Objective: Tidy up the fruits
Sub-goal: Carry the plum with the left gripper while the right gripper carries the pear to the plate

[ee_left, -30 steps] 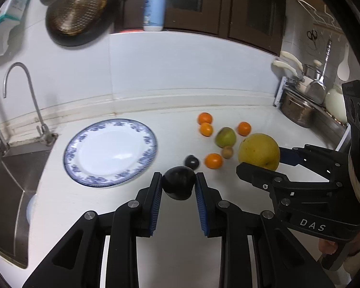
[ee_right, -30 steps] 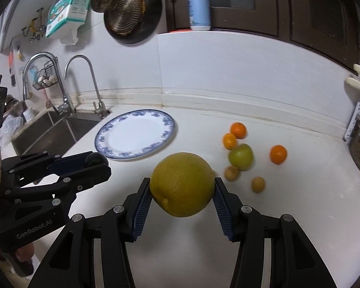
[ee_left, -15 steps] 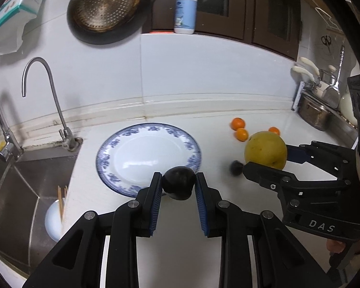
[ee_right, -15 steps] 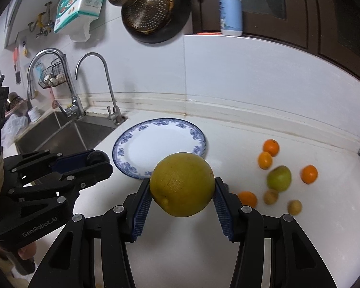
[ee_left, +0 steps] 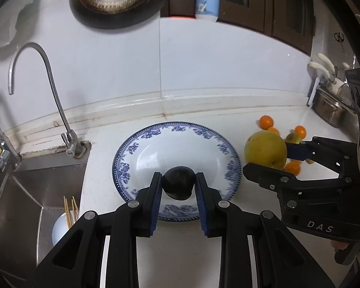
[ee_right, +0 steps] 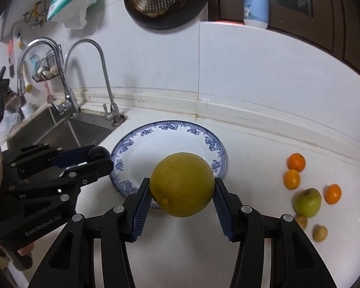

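Left gripper clamps dark fruit over plate; right gripper grips pomelo (yellow).

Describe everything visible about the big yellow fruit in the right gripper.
The big yellow fruit is round, pomelo-like, with dull yellow, finely pitted skin, a few dark specks and a small nub low on its left side. The right gripper clamps it, one blue ribbed pad pressing each flank, nothing else touching it. It is held above the counter at the near right rim of the blue-patterned plate, which is bare.
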